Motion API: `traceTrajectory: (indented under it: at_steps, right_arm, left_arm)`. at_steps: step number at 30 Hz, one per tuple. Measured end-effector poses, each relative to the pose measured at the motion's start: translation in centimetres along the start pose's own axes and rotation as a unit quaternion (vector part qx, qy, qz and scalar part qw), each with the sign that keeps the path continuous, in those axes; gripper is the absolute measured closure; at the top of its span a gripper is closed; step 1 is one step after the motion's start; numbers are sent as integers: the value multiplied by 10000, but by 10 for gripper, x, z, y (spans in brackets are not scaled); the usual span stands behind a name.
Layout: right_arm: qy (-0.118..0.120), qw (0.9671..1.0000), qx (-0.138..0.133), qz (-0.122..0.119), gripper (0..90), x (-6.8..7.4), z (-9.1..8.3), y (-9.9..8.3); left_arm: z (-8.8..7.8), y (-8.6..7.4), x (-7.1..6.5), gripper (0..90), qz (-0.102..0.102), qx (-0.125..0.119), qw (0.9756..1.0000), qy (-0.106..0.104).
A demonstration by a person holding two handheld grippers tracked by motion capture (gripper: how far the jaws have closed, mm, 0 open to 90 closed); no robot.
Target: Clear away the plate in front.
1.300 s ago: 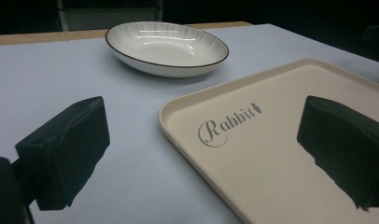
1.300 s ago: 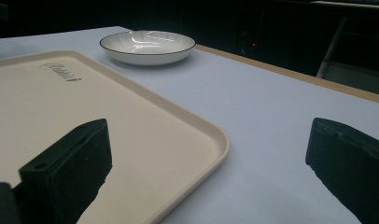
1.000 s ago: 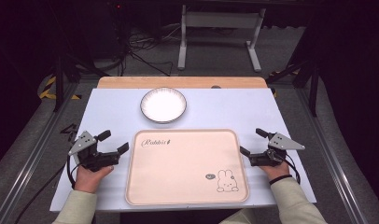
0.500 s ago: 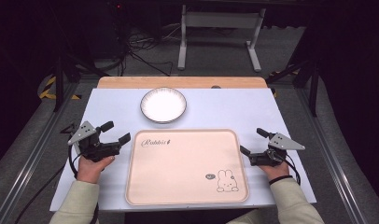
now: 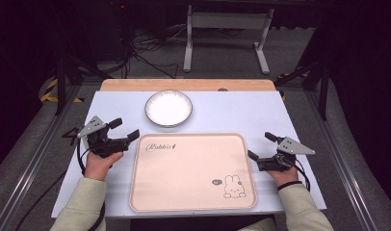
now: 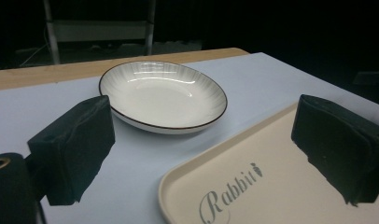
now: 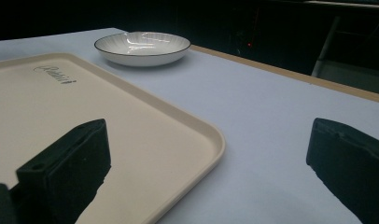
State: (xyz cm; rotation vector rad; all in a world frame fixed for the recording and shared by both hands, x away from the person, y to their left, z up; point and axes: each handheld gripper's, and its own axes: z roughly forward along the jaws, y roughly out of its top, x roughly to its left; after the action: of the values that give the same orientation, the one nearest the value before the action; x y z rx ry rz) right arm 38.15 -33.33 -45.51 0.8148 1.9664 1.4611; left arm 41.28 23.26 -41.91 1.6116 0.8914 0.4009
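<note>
left gripper (image 5: pixel 121 130) jaws apart, empty, at tray (image 5: pixel 193 202) far-left corner. plate (image 5: pixel 168 108) ahead, slightly right of it, just beyond tray's far edge. right gripper (image 5: pixel 261 149) jaws apart, farther from plate.

One plate (image 5: pixel 168 108), one tray (image 5: pixel 192 192), two tools

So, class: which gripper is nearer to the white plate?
Left. The left gripper sits just below-left of the white plate, jaws open toward it; the right gripper rests farther off, beside the tray's right edge.
</note>
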Motion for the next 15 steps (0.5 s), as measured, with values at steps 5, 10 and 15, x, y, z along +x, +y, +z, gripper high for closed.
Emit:
traceTrajectory:
  at_steps: [5, 10, 15]
  right_arm:
    - [3, 10000, 6, 27, 0, -1, 0, 0]
    - [15, 10000, 19, 39, 0, -1, 0, 0]
    - [-9, 10000, 0, 64, 0, -1, 0, 0]
  left_arm:
    - [10, 6, 11, 18, -149, 129, 9998, 14]
    - [17, 7, 15, 5, -282, 47, 9996, -83]
    - [24, 10, 15, 5, -164, 91, 9998, -79]
